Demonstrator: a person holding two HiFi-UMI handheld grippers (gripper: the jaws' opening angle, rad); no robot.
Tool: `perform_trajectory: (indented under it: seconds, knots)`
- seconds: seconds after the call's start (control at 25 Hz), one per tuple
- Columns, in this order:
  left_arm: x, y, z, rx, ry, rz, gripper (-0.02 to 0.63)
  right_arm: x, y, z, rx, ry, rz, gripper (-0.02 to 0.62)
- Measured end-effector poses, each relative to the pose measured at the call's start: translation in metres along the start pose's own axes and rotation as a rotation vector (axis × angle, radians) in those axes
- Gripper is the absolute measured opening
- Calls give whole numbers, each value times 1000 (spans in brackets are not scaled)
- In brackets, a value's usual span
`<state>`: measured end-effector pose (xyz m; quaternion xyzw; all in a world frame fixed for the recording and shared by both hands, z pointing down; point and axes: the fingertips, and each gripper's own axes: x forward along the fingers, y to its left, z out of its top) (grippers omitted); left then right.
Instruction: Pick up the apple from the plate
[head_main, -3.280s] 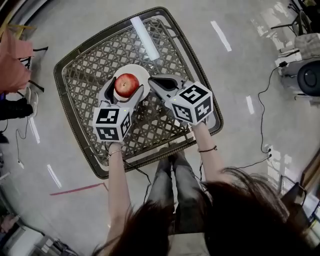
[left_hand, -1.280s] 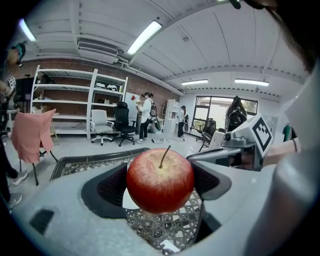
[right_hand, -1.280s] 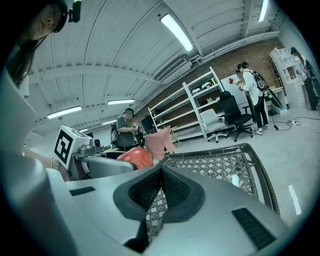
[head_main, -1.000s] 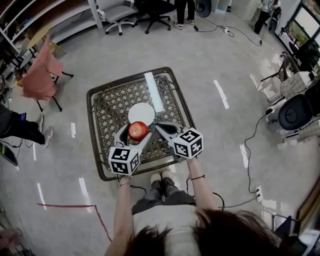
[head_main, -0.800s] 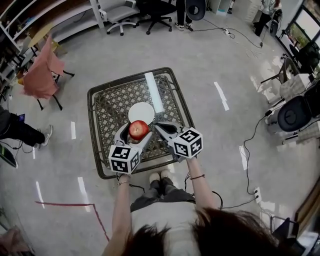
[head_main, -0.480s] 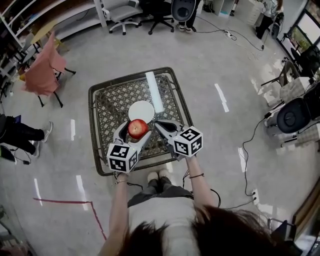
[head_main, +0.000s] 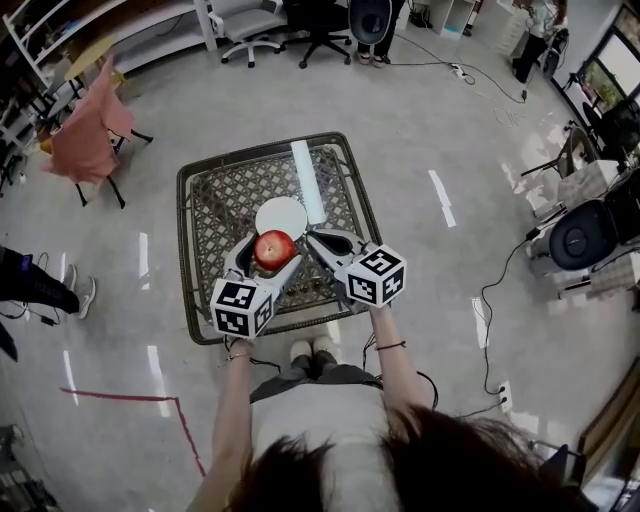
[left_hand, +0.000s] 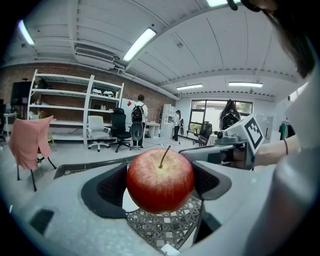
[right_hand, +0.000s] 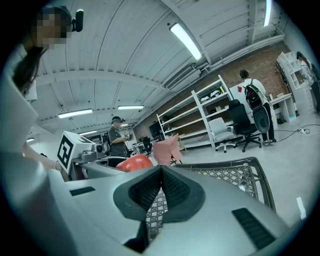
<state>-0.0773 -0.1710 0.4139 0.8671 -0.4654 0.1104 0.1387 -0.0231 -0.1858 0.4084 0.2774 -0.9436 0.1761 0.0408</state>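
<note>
Okay, far left on my head feed there's a chair draped in pink cloth, well apart from the work. Moving in, the wicker lattice table sits on the grey floor, and over its near half I've got the left gripper. Its jaws are pinching the red apple, one dark pad on each side. The left gripper view confirms it: the apple fills the gap, stem up, with lattice showing underneath it. So the apple is up in the air, off the white plate, which lies flat near the table's middle, just beyond the fruit. From above, the apple overlaps the plate's near rim.

Sliding right, the right gripper hangs just beside the left one, not touching the apple. In its own view the right gripper has its ribbed pads pressed together with nothing between them, and the apple peeks out red to its left. Further right, cables trail across the floor.
</note>
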Motion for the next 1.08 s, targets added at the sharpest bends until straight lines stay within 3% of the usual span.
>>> perform_trajectory:
  seconds: [1.08]
  knots:
    - [-1,1,-5,9,2,15,411,-1,6,-1,-15,-1,31,9]
